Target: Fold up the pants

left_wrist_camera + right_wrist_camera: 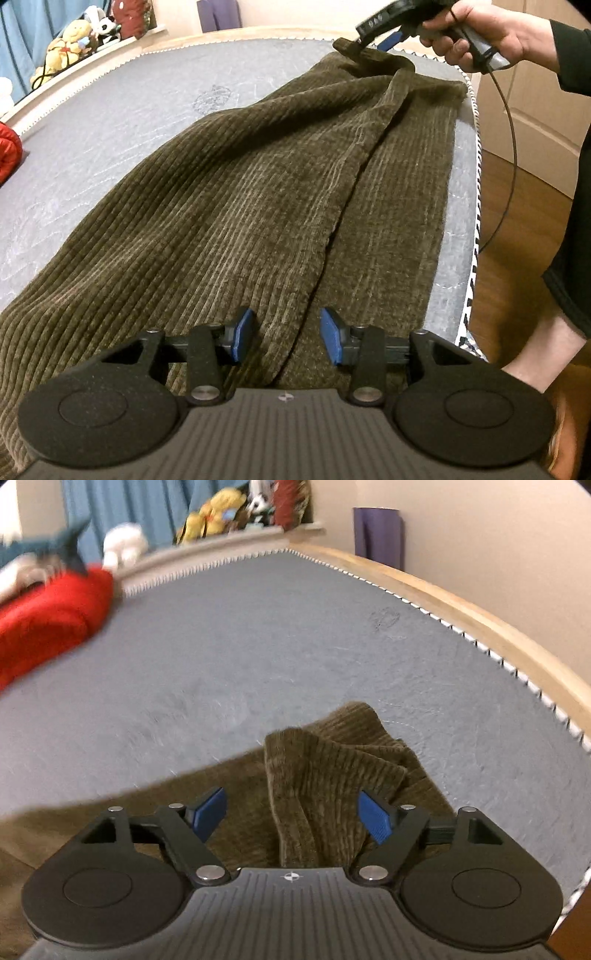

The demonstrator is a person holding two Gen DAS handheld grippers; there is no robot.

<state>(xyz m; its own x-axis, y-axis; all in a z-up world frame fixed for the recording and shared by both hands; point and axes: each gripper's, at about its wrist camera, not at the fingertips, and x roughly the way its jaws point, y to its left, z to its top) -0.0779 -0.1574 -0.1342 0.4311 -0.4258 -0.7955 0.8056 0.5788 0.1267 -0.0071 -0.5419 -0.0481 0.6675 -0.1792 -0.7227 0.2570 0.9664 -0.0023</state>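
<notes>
Olive-brown corduroy pants lie lengthwise on a grey mattress, one leg folded over the other along the right side. My left gripper hovers over the near end, and its blue pads stand apart with the fold's edge running between them, not pinched. At the far end a hand holds my right gripper at a raised corner of the cloth. In the right wrist view that bunched end of the pants sits between the wide-open fingers of the right gripper, and neither pad presses on it.
A red garment lies at the mattress's far left. Plush toys line a ledge before a blue curtain. A purple item stands by the wall. The bed's wooden rim and a wood floor border the right side.
</notes>
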